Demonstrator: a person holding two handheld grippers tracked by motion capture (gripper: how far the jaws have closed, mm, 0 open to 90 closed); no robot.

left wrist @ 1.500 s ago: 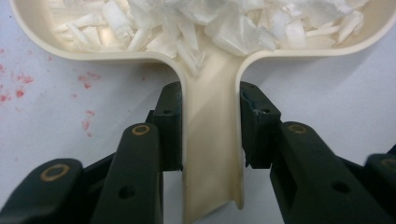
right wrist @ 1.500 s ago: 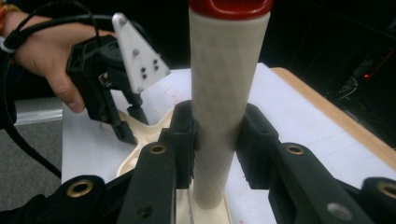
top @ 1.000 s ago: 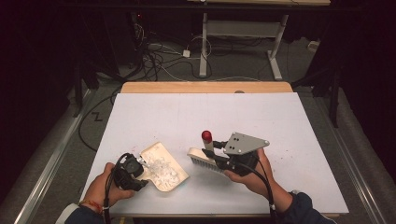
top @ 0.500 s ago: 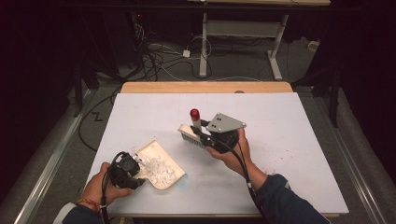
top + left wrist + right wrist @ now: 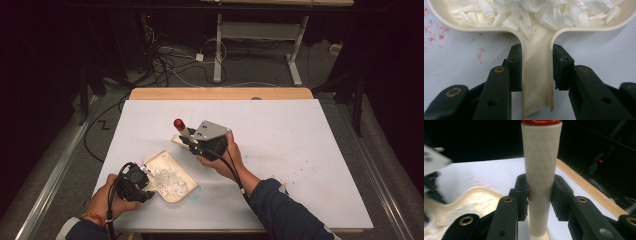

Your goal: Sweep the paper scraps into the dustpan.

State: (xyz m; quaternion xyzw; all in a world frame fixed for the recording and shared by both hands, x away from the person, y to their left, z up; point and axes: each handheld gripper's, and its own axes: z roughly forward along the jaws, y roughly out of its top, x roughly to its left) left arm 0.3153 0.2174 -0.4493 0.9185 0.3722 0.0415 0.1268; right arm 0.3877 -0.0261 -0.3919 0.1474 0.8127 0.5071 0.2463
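two grippers clamped: left gripper (image 5: pixel 536 75) on dustpan (image 5: pixel 536 57) handle, paper scraps (image 5: pixel 544 12) just ahead; right gripper (image 5: pixel 539 195) on brush (image 5: pixel 540 170) handle, dustpan beside.

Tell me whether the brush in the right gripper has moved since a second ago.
Yes. The brush, clamped in the right gripper, has shifted left and away from the person across the white table, toward the wooden strip.
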